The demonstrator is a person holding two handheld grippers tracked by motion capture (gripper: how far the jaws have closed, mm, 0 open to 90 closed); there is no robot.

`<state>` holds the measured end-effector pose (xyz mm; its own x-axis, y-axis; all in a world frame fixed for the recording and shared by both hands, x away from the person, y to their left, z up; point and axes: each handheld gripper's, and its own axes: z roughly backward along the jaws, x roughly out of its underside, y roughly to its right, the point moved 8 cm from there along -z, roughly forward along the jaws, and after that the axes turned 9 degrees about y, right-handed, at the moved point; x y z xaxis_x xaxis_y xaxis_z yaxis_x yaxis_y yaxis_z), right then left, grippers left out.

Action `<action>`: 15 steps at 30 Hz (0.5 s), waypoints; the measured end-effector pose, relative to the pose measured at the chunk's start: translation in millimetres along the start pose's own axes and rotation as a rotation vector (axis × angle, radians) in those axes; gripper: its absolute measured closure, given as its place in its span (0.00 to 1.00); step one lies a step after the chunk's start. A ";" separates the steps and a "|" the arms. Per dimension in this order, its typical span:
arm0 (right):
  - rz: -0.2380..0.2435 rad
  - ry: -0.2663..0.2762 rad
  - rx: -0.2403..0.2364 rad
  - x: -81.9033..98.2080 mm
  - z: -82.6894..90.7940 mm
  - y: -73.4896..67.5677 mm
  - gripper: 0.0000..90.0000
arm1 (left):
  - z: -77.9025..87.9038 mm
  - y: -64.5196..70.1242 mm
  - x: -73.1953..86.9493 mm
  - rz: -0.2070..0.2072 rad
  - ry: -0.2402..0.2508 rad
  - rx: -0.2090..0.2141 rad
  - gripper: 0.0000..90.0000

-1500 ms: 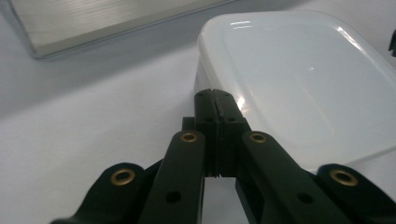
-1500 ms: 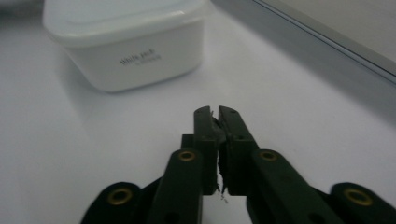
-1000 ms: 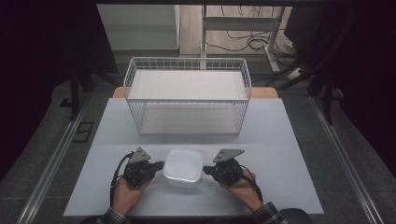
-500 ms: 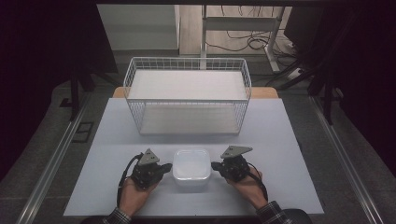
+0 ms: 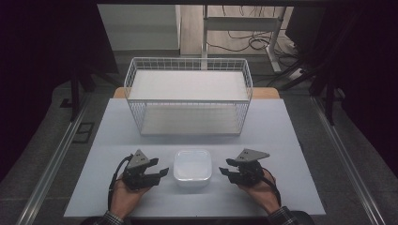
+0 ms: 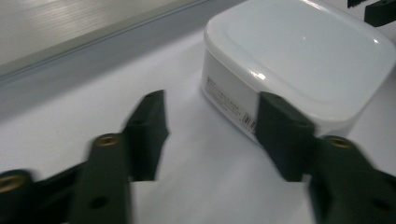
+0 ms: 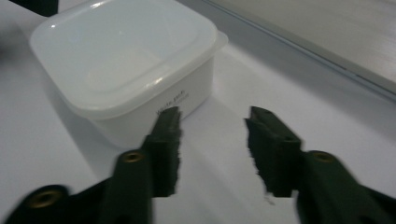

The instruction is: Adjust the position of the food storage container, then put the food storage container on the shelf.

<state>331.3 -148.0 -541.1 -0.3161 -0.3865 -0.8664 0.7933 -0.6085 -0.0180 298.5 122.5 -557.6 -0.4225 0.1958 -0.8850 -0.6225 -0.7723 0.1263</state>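
Note:
A white lidded plastic container (image 5: 192,170) sits on the white table (image 5: 291,140) near its front edge, between my two grippers. My left gripper (image 5: 162,172) rests just left of it, open and holding nothing. My right gripper (image 5: 224,168) lies just right of it, also open and empty. In the left gripper view the container (image 6: 299,60) stands ahead and to the right of the spread jaws, and the right fingertip (image 6: 278,128) overlaps its near corner. In the right gripper view the container (image 7: 126,65) is ahead and to the left, close to the left fingertip (image 7: 167,135).
A white wire basket (image 5: 187,96) stands on the table behind the container, its opening facing up. The table's edges drop to grey floor on both sides. A desk leg and cables (image 5: 248,42) lie beyond the far edge.
Both grippers slid apart from the container's sides, a little toward the front edge of the table. The container ended slightly nearer the front and now stands free.

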 end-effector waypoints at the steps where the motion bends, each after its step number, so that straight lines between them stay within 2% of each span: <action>1: 0.000 -0.006 -0.005 2.3 0.3 0.1 0.49 | 0.0 0.3 1.6 -0.001 -0.001 0.006 0.36; 2: 0.000 -0.012 -0.007 4.3 0.2 0.1 0.43 | -0.2 0.5 4.0 -0.002 -0.007 0.015 0.30; 4: 0.005 -0.025 -0.008 9.9 -1.7 1.1 0.32 | -0.4 -0.2 8.7 -0.005 -0.026 0.021 0.24; 6: 0.002 -0.038 -0.019 13.6 -4.4 1.2 0.26 | -0.9 -0.2 9.9 -0.018 -0.029 0.019 0.16; 9: -0.003 -0.025 -0.028 12.0 -5.9 0.3 0.16 | -2.1 0.7 6.1 -0.028 0.012 0.022 0.11; 11: 0.002 -0.010 -0.028 9.9 -5.4 0.8 0.13 | -2.4 0.0 3.8 -0.072 0.044 0.013 0.10; 12: 0.001 -0.004 -0.024 9.1 -5.2 1.6 0.13 | -2.4 -0.1 2.6 -0.077 0.060 0.015 0.10; 15: -0.011 0.008 -0.031 6.8 -4.5 4.0 0.12 | -1.5 -1.4 -2.0 -0.047 0.095 0.025 0.08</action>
<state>334.6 -150.0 -549.4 -0.3208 -0.3746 -0.8699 0.8057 -0.5908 -0.0427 301.2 122.3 -556.7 -0.3291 0.1724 -0.9284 -0.6567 -0.7483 0.0939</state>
